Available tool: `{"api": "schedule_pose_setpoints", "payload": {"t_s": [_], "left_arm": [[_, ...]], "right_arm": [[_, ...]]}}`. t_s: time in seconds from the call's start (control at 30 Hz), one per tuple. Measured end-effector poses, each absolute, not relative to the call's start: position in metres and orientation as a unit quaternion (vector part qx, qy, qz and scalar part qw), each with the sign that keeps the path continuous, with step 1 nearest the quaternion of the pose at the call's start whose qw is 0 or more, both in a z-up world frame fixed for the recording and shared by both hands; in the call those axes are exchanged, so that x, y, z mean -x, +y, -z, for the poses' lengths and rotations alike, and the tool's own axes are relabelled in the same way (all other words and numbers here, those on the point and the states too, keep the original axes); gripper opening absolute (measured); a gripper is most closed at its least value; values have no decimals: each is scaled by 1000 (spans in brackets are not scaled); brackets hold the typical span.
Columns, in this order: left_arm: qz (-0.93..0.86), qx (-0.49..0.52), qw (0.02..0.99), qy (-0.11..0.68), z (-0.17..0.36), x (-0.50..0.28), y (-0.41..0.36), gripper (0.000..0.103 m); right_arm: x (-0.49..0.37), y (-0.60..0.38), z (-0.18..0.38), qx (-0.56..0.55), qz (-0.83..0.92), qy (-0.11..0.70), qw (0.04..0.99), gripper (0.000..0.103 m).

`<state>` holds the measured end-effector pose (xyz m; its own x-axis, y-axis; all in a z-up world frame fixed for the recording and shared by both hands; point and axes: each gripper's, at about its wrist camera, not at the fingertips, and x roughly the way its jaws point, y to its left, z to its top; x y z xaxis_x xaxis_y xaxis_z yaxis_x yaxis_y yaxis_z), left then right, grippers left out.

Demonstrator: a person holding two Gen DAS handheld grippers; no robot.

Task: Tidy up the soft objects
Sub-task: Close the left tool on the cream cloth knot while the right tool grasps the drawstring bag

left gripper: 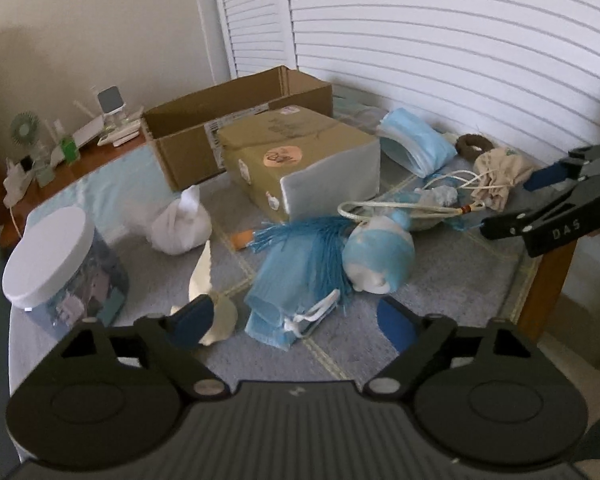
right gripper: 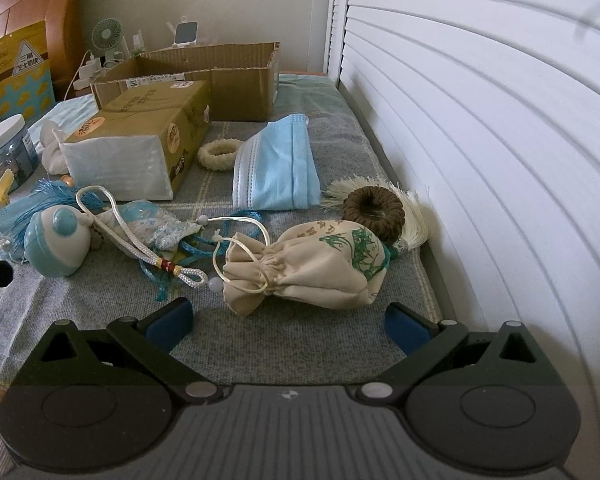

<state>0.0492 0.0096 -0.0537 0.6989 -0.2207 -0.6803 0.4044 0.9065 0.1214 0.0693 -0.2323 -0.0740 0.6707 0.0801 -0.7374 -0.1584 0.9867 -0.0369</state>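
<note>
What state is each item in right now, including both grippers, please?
Left gripper: open, nothing gripped.
Right gripper: open, empty.
Cardboard box: flaps open.
Jar: white lid on, upright.
Beige drawstring pouch: cinched shut, lying on its side.
Tissue pack: lying on its side, looks sealed.
Blue face mask: folded, lying flat.
Brown hair tie: lying loose beside the pouch.

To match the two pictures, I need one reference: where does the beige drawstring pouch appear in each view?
Left wrist view: beige drawstring pouch far right, above the right gripper.
Right wrist view: pouch centre, just ahead of the open fingers.
Shared landmark: brown hair tie, just behind the pouch.
</note>
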Motion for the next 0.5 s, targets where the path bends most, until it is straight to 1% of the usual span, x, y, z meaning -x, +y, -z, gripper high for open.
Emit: {"api": "schedule_pose_setpoints", "payload": {"t_s": [0.27, 0.5], "left_arm": [[143, -126, 917, 351, 49, -45, 33, 87], [112, -86, 925, 353, 44, -53, 66, 81]], "right_arm": [[-70, -232, 74, 49, -66, 402, 912, 103], [-71, -233, 74, 49, -67, 402, 912, 103]]}}
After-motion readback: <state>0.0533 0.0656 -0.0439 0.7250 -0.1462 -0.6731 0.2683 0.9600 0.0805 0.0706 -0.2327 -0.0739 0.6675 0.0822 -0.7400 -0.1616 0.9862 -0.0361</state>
